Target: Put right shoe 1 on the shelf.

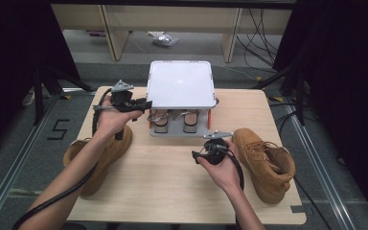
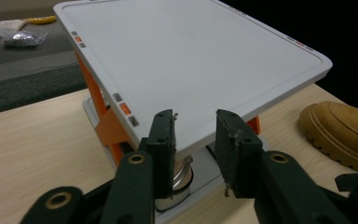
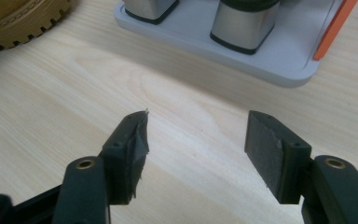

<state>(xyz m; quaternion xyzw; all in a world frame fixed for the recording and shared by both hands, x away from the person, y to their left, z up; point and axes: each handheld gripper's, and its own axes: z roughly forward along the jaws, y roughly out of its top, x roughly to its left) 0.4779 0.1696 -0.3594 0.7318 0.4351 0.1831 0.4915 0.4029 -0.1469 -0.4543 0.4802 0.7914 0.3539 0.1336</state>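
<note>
A small stand with a white square top (image 1: 181, 84) and orange side struts sits on a grey base at the back middle of the wooden table (image 1: 163, 182). Two metal-sided objects (image 1: 160, 120) (image 1: 190, 120) stand on the base under the top. My left gripper (image 1: 146, 103) hovers at the stand's front left corner. It is open, its jaws empty and framing the edge of the white top (image 2: 191, 56). My right gripper (image 1: 197, 156) is held low in front of the stand, open (image 3: 196, 126) over bare wood, with the grey base (image 3: 270, 65) just ahead.
A tan boot (image 1: 108, 153) lies at the left under my left forearm, and its ridged sole (image 3: 18, 23) is close to the stand. A second tan boot (image 1: 263, 160) (image 2: 345, 130) stands at the right, beside my right hand. Cables and table legs are on the floor beyond.
</note>
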